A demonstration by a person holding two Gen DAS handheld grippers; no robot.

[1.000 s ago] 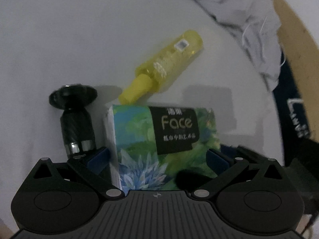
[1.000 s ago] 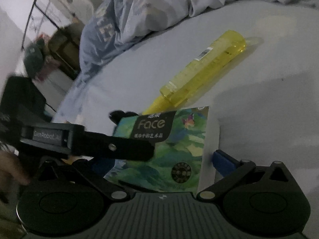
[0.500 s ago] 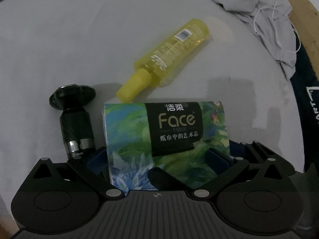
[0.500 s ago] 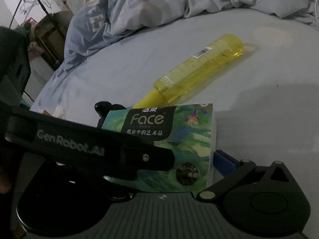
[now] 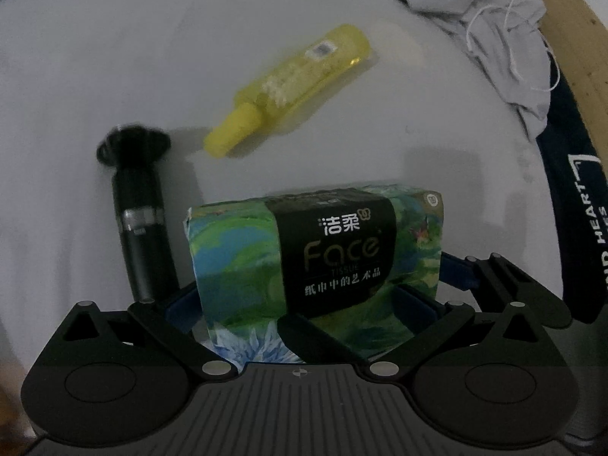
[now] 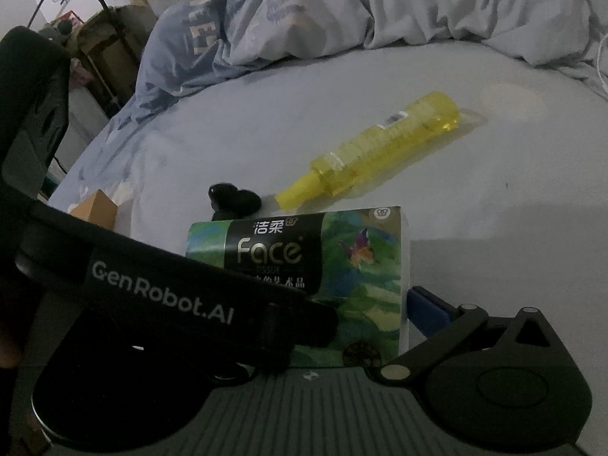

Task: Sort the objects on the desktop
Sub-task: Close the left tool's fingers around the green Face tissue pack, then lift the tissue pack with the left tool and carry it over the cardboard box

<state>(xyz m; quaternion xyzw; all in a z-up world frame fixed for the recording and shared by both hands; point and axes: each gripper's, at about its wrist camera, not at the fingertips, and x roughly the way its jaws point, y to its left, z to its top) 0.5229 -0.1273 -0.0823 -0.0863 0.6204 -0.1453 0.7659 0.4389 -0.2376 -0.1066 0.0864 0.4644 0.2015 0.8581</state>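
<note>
We see a pale bed sheet (image 5: pixel 114 57) carrying everything, with rumpled bedding (image 6: pixel 437 7) behind. Our left hand-held gripper (image 5: pixel 304 306) clasps the green "Face" tissue pack (image 5: pixel 243 250) by its sides; our right hand-held gripper (image 6: pixel 364 304) reaches the same pack, but we cannot tell its grip. A yellow bottle (image 5: pixel 304 76) lies beyond, and a black cylinder (image 5: pixel 142 220) beside the pack.

Dim bedroom, rumpled bedding (image 6: pixel 437 7)
</note>
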